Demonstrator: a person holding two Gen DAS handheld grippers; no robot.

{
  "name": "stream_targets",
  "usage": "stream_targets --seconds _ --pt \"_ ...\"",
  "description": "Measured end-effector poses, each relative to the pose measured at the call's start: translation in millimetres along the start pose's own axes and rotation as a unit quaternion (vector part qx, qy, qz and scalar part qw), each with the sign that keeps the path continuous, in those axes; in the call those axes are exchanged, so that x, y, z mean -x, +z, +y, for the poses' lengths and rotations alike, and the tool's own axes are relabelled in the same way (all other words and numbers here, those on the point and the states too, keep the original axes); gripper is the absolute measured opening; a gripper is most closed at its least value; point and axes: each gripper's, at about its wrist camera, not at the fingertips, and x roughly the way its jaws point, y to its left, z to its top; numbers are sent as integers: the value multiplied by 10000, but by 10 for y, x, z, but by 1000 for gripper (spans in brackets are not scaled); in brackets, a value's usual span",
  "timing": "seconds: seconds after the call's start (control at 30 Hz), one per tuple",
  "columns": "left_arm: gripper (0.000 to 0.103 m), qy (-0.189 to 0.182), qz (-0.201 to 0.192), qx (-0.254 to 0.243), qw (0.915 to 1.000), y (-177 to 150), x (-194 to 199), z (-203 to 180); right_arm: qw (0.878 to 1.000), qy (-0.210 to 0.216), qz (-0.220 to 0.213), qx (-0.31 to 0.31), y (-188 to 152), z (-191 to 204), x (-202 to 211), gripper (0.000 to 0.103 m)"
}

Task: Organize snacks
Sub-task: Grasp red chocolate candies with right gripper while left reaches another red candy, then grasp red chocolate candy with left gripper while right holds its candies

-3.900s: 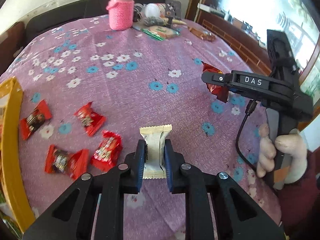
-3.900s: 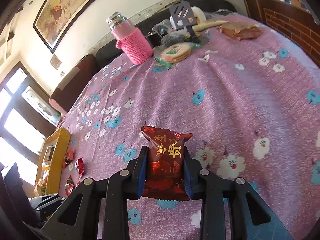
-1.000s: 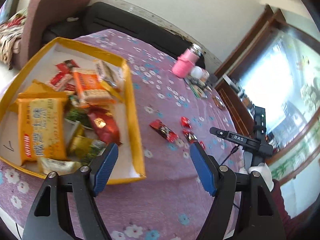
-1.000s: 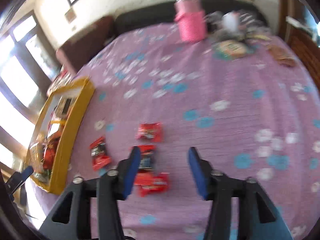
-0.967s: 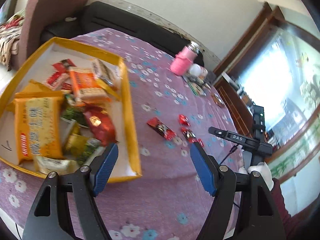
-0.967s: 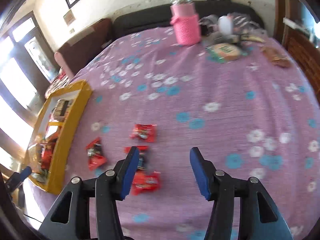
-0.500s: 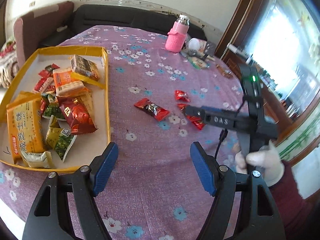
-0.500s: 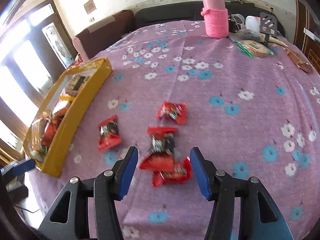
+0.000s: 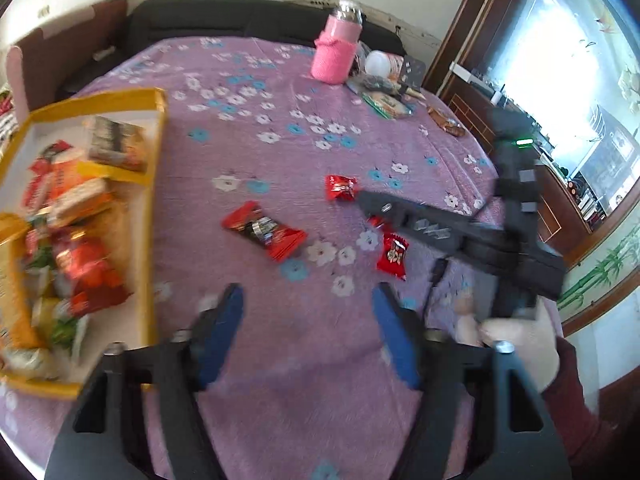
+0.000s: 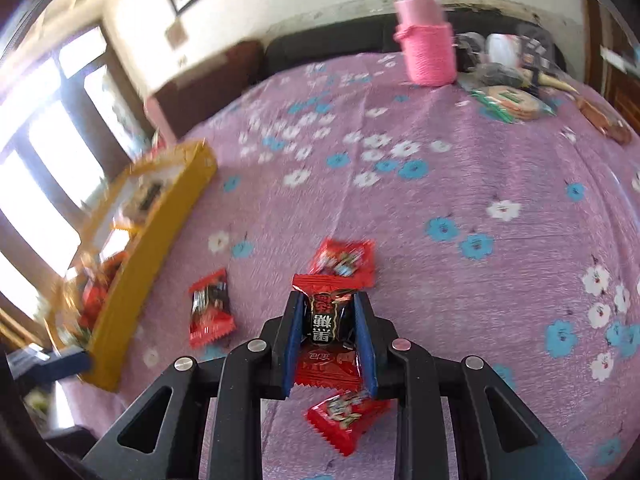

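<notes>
My right gripper (image 10: 327, 322) is shut on a red and black candy packet (image 10: 326, 320) just above the purple flowered tablecloth. Three more red packets lie around it: one ahead (image 10: 345, 261), one to the left (image 10: 210, 307), one underneath (image 10: 346, 416). My left gripper (image 9: 308, 324) is open and empty above the cloth. In the left wrist view the red packets (image 9: 264, 234) (image 9: 340, 187) (image 9: 394, 255) lie ahead, and the right gripper (image 9: 366, 202) reaches in among them. The yellow tray (image 9: 154, 208) full of snacks sits at the left, and also shows in the right wrist view (image 10: 156, 240).
A pink knit-covered bottle (image 9: 336, 56) (image 10: 426, 46) stands at the far side with a clutter of packets and a round wafer pack (image 10: 510, 102) beside it. A dark sofa runs behind the table. The table edge falls away at the right.
My right gripper has dropped to the cloth and closed on the middle red packet. My left gripper has moved right, away from the tray, still open.
</notes>
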Motion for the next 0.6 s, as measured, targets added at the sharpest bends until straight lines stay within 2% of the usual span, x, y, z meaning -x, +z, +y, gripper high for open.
stream_targets --seconds 0.03,0.13,0.23,0.33,0.43,0.5,0.53,0.6 --pt "51 20 92 2 10000 60 -123 -15 9999 61 -66 -73 23 -46 37 26" --pt "51 184 235 113 9995 195 -387 1 9996 71 -145 -234 48 -157 89 26" --pt "51 558 95 225 9981 294 -485 66 9994 107 -158 -305 73 -200 107 26" --pt "51 730 6 252 9970 351 -544 123 9993 109 -188 -299 91 -193 125 26" --pt "51 924 162 -23 9956 345 -693 86 9992 150 -146 -331 93 -209 114 26" --pt "44 1077 79 -361 9935 329 -712 6 9991 164 -139 -366 87 -228 115 26" --pt "35 1141 24 -565 9919 309 -706 -52 9990 173 -149 -388 84 -235 121 27" --pt "34 1221 12 -719 9899 311 -706 -93 9988 184 -176 -427 85 -254 131 27"
